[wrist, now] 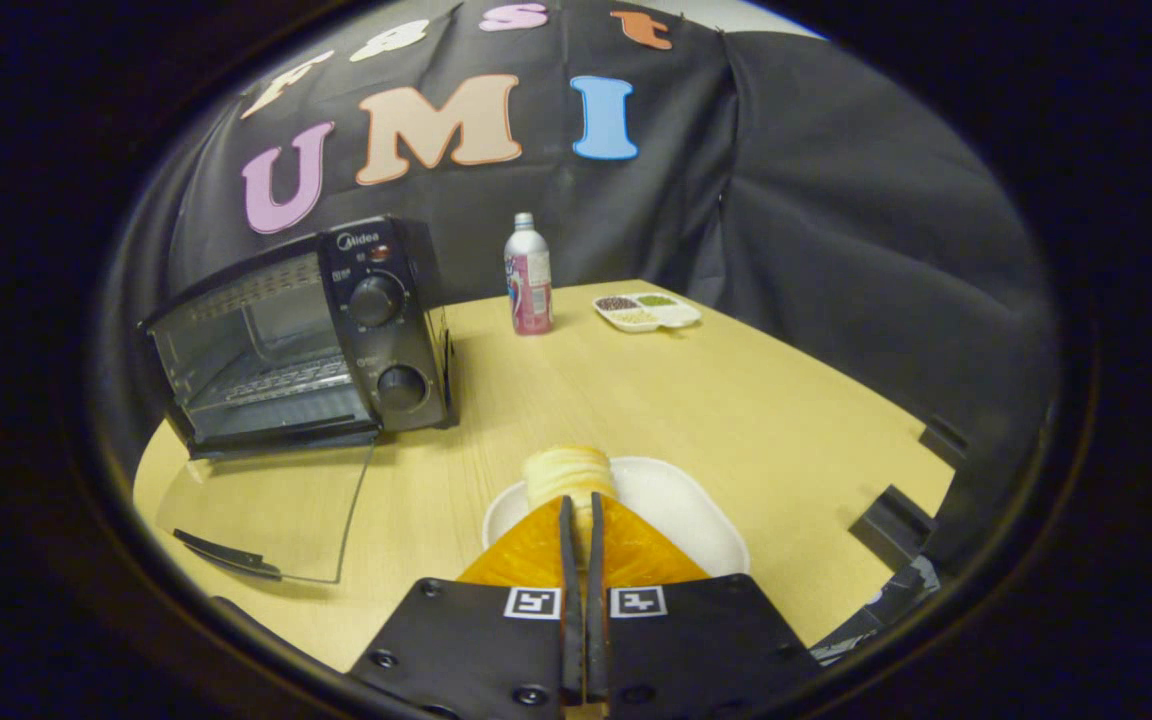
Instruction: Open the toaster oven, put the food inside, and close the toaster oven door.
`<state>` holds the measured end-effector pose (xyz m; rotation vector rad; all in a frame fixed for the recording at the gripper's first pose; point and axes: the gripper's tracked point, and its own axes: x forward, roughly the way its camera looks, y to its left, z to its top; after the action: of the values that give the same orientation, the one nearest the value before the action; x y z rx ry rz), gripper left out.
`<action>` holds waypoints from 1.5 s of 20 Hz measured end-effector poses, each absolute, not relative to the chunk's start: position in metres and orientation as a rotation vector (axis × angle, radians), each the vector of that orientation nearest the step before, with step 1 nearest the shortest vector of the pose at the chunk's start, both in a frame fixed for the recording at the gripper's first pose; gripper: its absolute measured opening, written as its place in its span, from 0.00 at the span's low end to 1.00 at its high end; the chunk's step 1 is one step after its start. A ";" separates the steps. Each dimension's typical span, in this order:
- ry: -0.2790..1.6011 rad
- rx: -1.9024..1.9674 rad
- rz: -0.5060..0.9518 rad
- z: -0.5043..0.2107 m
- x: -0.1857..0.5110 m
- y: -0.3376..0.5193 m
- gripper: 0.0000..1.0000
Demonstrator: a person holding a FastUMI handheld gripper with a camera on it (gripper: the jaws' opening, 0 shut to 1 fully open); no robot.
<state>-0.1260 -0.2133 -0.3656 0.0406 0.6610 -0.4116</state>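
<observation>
Toaster oven [306, 340] is sitting on the desk [736, 420] at the left, its glass door [276, 520] being left folded down flat. Pale bread roll [568, 475] is being pinched by the nearly pressed-together claw [582, 515] over a white plate [676, 510]. Bottle [528, 275] and snack tray [648, 311] are standing farther back.

Wooden table [736, 400] carries toaster oven [306, 335], bottle [528, 275], tray [647, 311], plate [681, 510].

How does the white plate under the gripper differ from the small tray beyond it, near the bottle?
The white plate lies just ahead of the gripper, plain, carrying one pale bread roll at the fingers. The small tray sits far across the table beside the bottle, split into compartments with dark, green and pale fillings. Both are white and rest flat.
</observation>
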 end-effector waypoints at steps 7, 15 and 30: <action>0.584 0.009 -0.242 -0.315 -0.098 -0.134 0.04; 0.547 0.036 -0.078 -0.303 -0.043 -0.029 0.04; 0.518 0.514 -0.214 -0.338 0.053 0.044 0.04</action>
<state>0.0525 0.0440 -0.3383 0.5140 0.5180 -0.2144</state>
